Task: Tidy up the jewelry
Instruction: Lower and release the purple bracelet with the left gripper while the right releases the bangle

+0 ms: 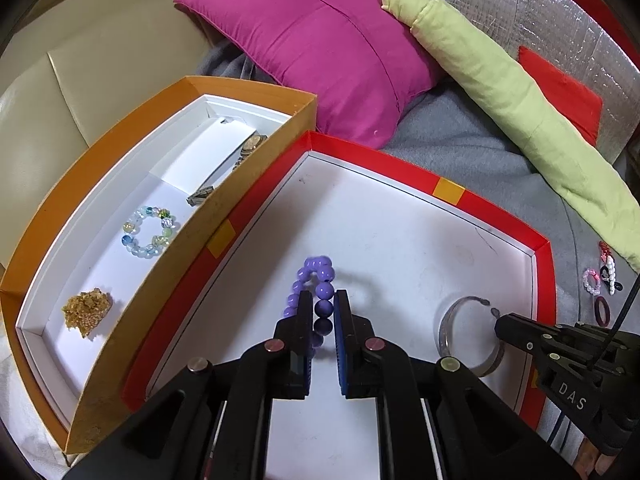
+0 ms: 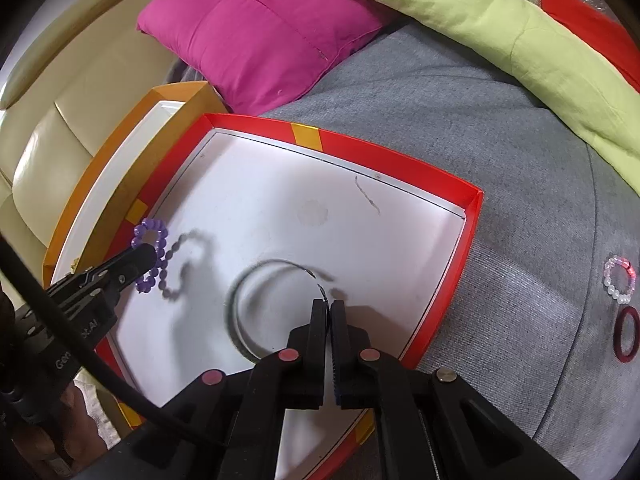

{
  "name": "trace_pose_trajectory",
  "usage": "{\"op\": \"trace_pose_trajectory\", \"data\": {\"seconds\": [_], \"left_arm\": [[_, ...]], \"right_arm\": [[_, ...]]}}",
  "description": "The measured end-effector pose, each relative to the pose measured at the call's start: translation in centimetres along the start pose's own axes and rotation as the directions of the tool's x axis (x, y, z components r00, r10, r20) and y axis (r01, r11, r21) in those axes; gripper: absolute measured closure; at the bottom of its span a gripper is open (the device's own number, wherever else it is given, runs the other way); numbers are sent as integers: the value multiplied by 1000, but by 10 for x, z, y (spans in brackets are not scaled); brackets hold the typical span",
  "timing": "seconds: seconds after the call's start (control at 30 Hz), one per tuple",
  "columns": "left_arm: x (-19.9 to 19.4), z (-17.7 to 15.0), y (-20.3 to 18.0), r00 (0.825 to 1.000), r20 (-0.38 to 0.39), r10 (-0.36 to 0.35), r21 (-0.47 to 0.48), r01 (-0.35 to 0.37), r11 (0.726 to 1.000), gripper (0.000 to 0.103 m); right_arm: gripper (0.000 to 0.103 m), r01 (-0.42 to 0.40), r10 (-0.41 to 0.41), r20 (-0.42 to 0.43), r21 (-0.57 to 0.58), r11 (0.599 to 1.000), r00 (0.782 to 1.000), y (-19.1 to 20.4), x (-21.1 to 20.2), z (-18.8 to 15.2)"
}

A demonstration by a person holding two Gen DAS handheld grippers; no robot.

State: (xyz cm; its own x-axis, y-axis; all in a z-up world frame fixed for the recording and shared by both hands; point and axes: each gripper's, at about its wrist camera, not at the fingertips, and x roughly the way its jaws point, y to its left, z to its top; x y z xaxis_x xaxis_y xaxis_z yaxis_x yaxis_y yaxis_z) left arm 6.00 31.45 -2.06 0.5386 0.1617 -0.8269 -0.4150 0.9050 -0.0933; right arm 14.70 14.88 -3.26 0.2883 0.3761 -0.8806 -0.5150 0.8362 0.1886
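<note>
My left gripper (image 1: 323, 296) is shut on a purple bead bracelet (image 1: 318, 274). The bracelet hangs over the white floor of the red tray (image 1: 400, 165) and throws a shadow to its right. In the right wrist view the same left gripper (image 2: 150, 258) and purple bracelet (image 2: 152, 233) appear at the tray's left side. My right gripper (image 2: 329, 304) is shut on the open end of a thin silver bangle (image 2: 239, 300) inside the red tray (image 2: 360, 145). In the left wrist view, the bangle (image 1: 443, 332) sits at the tray's right with the right gripper (image 1: 498, 324) on it.
An orange box (image 1: 248, 89) left of the tray holds a clear bead bracelet (image 1: 150, 232), a golden piece (image 1: 86, 312) and metal items (image 1: 200, 197). A pink-white bead bracelet (image 2: 619, 280) and a dark red ring (image 2: 626, 334) lie on the grey blanket (image 2: 500, 160). A pink cushion (image 2: 256, 32) and green roll (image 2: 480, 12) lie behind.
</note>
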Motion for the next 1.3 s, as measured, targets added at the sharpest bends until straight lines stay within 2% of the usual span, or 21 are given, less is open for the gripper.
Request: {"op": "trace_pose_trajectory", "data": {"seconds": [0.1, 0.2, 0.27, 0.3, 0.43, 0.57, 0.93, 1.1, 1.3], "left_arm": [[-2, 1, -1, 1000, 3, 0, 2, 0, 1000, 92], [-4, 1, 0, 1000, 8, 7, 0, -7, 1000, 75], [-6, 1, 2, 1000, 16, 20, -6, -20, 1000, 58], [-8, 1, 3, 999, 21, 25, -13, -25, 1000, 56], [-13, 2, 7, 999, 29, 26, -26, -25, 999, 53], [-22, 2, 15, 999, 36, 24, -52, -22, 998, 44], [-52, -7, 48, 997, 73, 25, -214, -9, 977, 42], [-64, -13, 17, 996, 94, 3, -181, 14, 983, 42], [-64, -28, -74, 994, 64, -89, -41, 92, 995, 41]], "right_arm": [[98, 2, -2, -2, -1, 1000, 1000, 1, 1, 0], [98, 2, -2, 0, -3, 1000, 1000, 2, 0, -1], [98, 0, 0, 5, 3, 1000, 1000, 1, -2, -1], [98, 1, -1, 7, 5, 1000, 1000, 1, -3, -1], [98, 4, -4, 22, 6, 1000, 1000, 0, -10, -2], [98, 5, -5, 37, 13, 1000, 999, -2, -20, -5], [99, -17, 12, 91, 48, 999, 996, -24, -59, -28], [99, -7, -1, 113, 76, 997, 994, -50, -79, -53], [99, 14, -29, 112, 138, 990, 993, -101, -96, -90]]}}
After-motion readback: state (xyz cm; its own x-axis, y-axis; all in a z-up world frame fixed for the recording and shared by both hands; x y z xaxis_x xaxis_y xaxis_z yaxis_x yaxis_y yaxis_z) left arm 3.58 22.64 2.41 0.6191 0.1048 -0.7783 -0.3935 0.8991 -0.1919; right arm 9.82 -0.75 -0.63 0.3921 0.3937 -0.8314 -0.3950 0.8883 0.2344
